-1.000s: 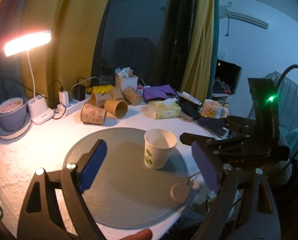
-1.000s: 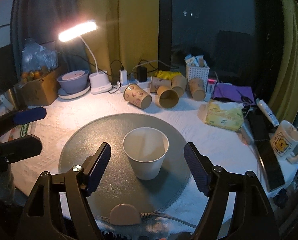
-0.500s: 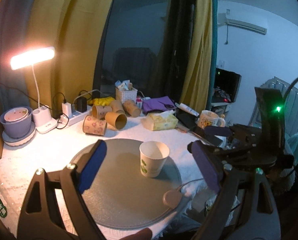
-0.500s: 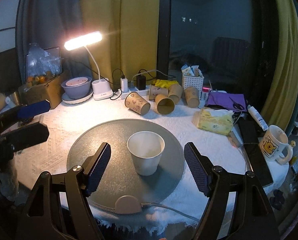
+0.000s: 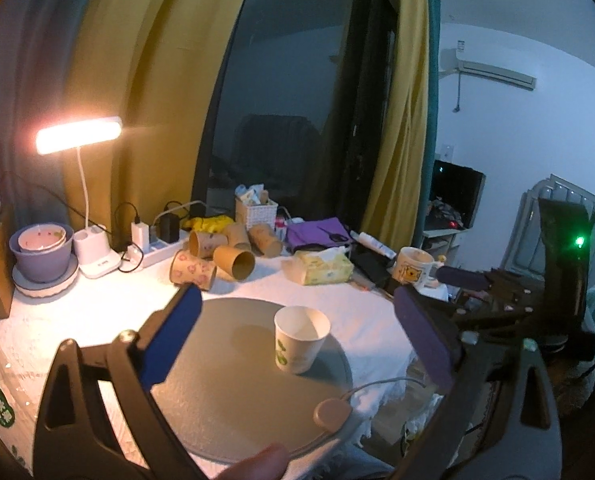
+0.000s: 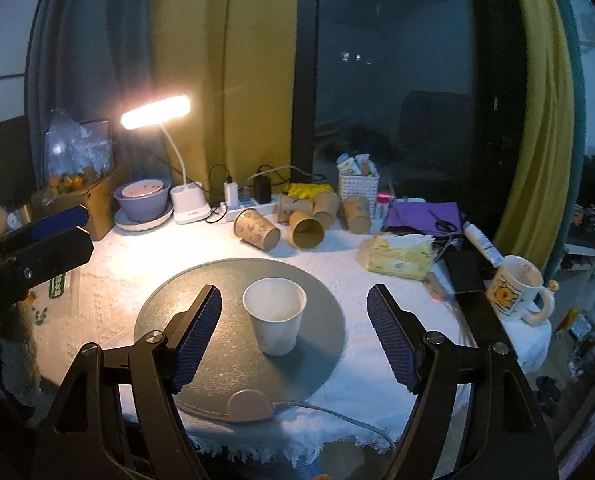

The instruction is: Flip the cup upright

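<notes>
A white-clothed table (image 6: 109, 292) holds a grey round mat (image 6: 201, 300); the white paper cup (image 6: 274, 315) stands upright and empty on it. Left gripper (image 5: 297, 344) and right gripper (image 6: 293, 336) gape wide, holding nothing.

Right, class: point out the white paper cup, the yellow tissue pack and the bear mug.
white paper cup (image 6: 276, 330), right wrist view, on its side wall.
yellow tissue pack (image 6: 399, 258), right wrist view, on its front face.
bear mug (image 6: 511, 294), right wrist view, on its printed side.
</notes>
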`<act>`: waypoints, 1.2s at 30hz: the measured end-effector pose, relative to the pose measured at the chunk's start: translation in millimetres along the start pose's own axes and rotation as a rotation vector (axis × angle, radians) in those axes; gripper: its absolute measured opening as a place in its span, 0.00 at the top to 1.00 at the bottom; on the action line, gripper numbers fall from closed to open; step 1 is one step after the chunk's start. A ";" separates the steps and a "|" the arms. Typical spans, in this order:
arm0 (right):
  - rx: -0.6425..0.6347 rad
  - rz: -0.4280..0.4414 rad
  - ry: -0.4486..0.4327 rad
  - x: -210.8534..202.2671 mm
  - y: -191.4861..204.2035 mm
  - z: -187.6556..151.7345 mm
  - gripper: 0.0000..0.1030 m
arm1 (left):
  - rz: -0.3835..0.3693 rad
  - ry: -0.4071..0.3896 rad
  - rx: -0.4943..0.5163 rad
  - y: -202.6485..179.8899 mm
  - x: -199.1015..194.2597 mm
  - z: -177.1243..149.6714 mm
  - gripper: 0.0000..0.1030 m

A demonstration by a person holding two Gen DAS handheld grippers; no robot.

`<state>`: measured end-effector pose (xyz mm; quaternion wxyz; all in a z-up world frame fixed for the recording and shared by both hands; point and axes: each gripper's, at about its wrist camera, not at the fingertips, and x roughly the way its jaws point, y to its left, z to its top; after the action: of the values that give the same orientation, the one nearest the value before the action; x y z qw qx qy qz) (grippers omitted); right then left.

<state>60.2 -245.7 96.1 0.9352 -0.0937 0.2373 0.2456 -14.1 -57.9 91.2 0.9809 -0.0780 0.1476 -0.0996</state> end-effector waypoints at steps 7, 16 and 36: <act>0.009 -0.015 -0.038 -15.6 -2.5 -0.8 0.24 | 0.026 -0.027 0.026 -5.7 -9.8 1.9 0.05; 0.009 -0.010 -0.044 -18.7 -4.9 0.1 0.24 | 0.016 -0.030 0.023 -7.8 -9.5 2.2 0.05; 0.006 0.003 -0.030 -13.3 -2.4 -2.0 0.24 | -0.016 -0.029 0.005 -9.4 -11.0 0.8 0.05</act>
<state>50.4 -253.8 101.0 0.9386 -0.0868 0.2241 0.2477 -25.9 -64.5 96.7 0.9824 -0.0779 0.1323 -0.1066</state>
